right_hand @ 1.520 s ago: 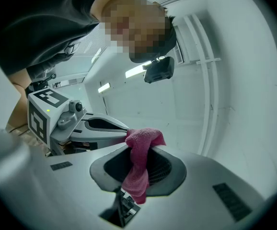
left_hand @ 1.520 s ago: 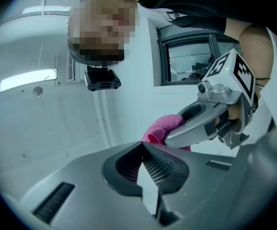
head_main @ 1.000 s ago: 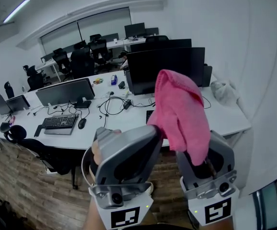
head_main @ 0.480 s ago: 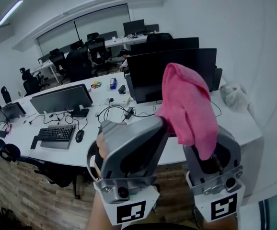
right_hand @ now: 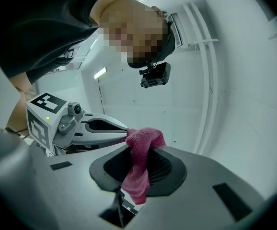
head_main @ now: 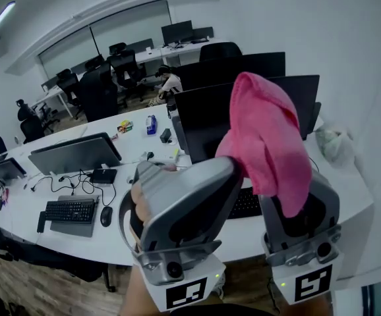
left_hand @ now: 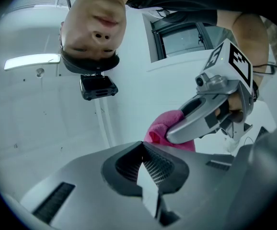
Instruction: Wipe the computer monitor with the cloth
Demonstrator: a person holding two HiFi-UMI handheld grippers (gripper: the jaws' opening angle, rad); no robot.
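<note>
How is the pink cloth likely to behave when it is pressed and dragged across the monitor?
Probably floppy: the pink cloth folds over and droops from the right hand-held gripper shut on it. Likely light, since a single pinch holds it aloft. Its nubby, towel-like surface suggests it would grip rather than slide, though the loose end may bunch up.

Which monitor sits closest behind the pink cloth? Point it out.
The large dark monitor directly behind the pink cloth; the others stand farther left or back.
</note>
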